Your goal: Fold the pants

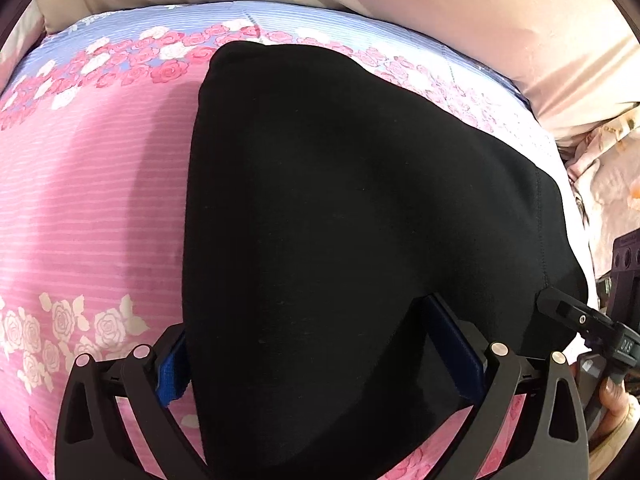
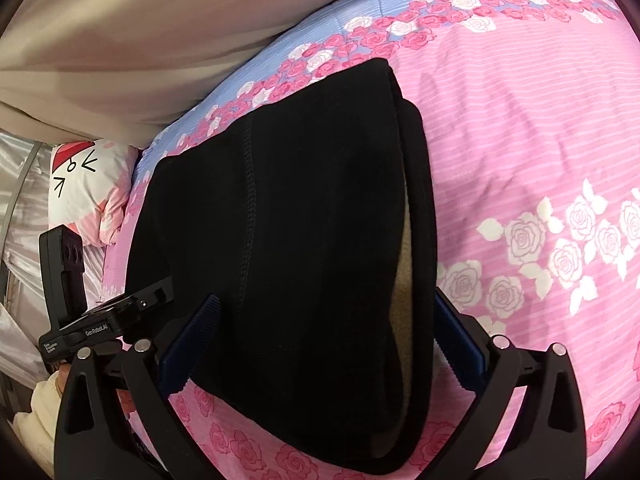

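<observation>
The black pants point(image 1: 340, 208) lie folded in a compact stack on the pink rose-print bed cover point(image 1: 92, 216). My left gripper point(image 1: 316, 344) is open, its blue-padded fingers point(image 1: 452, 348) standing wide on either side of the stack's near edge. My right gripper point(image 2: 320, 336) is open too, its blue-padded fingers point(image 2: 460, 344) straddling the near end of the pants point(image 2: 296, 240), where a tan lining point(image 2: 404, 280) shows between the layers. Neither grips cloth. Each view shows the other gripper at its edge: at the right of the left wrist view point(image 1: 580, 316), at the left of the right wrist view point(image 2: 108, 312).
A beige quilt point(image 1: 460, 12) runs along the far side of the bed. A cartoon-print pillow point(image 2: 88, 188) lies at the left in the right wrist view. Pink bed cover point(image 2: 540, 140) stretches out beside the pants.
</observation>
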Motion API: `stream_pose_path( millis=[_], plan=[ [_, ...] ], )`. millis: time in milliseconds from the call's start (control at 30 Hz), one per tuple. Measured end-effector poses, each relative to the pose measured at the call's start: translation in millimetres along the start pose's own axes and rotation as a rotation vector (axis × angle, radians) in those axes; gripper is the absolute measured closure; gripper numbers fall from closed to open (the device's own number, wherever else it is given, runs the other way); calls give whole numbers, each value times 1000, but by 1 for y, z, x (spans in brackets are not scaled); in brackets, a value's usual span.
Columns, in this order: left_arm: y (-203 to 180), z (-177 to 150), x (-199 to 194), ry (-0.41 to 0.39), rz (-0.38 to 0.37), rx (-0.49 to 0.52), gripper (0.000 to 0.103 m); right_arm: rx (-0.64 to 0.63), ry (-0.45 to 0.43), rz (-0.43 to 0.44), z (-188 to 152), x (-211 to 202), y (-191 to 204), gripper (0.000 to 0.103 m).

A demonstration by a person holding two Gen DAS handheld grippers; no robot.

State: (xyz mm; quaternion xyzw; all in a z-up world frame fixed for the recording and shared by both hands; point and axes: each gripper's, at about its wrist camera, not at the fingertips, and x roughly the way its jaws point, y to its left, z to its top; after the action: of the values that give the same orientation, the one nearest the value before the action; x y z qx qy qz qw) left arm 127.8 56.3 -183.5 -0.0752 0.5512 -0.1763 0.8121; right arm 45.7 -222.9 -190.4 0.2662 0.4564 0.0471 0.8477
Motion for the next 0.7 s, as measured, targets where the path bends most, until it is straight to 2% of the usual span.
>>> stream_pose_path(
  millis=[267, 367, 400, 433, 500, 633, 667, 700],
  plan=[
    [-6, 2, 2, -25, 6, -14, 5, -30, -16, -30, -3, 1, 6, 6],
    [-6, 0, -1, -27, -3, -26, 14, 2, -33, -10, -4, -3, 0, 22],
    [-6, 0, -1, -26, -4, -26, 17, 15, -35, 6, -4, -5, -3, 35],
    [-5, 0, -2, -24, -7, -28, 20, 39, -34, 26, -4, -7, -7, 42],
    [-2, 1, -5, -22, -23, -45, 23, 49, -29, 43, -4, -8, -8, 48],
    [9, -1, -6, -33, -80, -91, 24, 42, -13, 47, -3, -8, -7, 48],
    [15, -2, -7, -38, -111, -112, 24, 47, -2, 48, -2, -6, -10, 44],
    [19, -2, -7, -47, -136, -133, 22, 52, 6, 43, -2, -4, -10, 35]
  ],
)
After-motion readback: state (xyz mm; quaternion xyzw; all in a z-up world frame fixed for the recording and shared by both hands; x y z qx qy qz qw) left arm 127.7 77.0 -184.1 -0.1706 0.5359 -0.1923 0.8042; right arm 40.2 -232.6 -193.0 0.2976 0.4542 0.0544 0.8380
